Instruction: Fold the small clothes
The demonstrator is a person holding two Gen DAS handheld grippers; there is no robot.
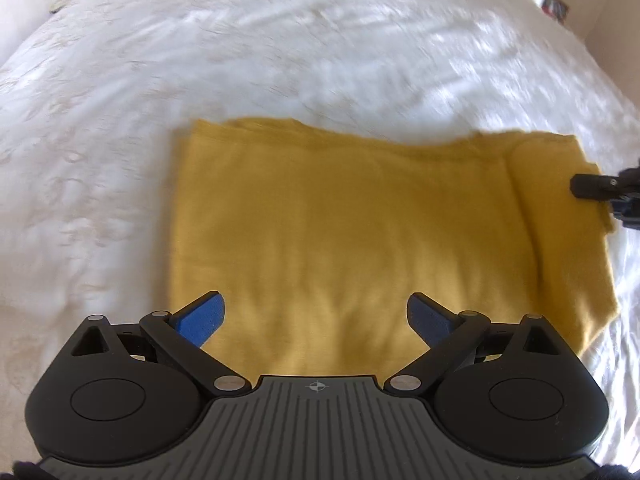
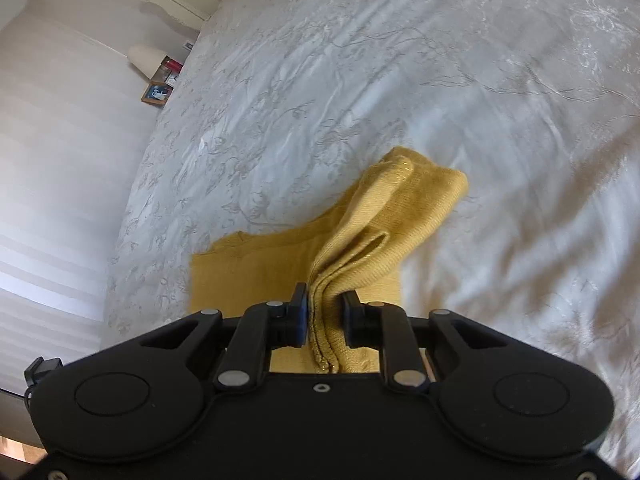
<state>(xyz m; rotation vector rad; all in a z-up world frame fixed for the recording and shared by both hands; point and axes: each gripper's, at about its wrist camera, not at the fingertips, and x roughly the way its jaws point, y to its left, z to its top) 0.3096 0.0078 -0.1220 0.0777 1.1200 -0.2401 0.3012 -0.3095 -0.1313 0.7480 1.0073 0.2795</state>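
Mustard-yellow knit top (image 1: 340, 220) lay part-folded on the white embroidered bedspread (image 1: 280, 60). Right gripper (image 2: 325, 314) was pinched tight on a bunched ribbed edge of the top, lifting it off the bed. Left gripper (image 1: 316, 316) hung over the near hem, jaws spread wide, holding nothing. Best to carry the lifted edge across evenly, keeping the layers together, and pin the body with the left so it doesn't drag.

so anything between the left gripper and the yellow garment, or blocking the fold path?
Nothing visible. The left gripper is open over the flat yellow garment, with nothing between. The right gripper pinches a lifted edge; only bare white bedspread surrounds it.
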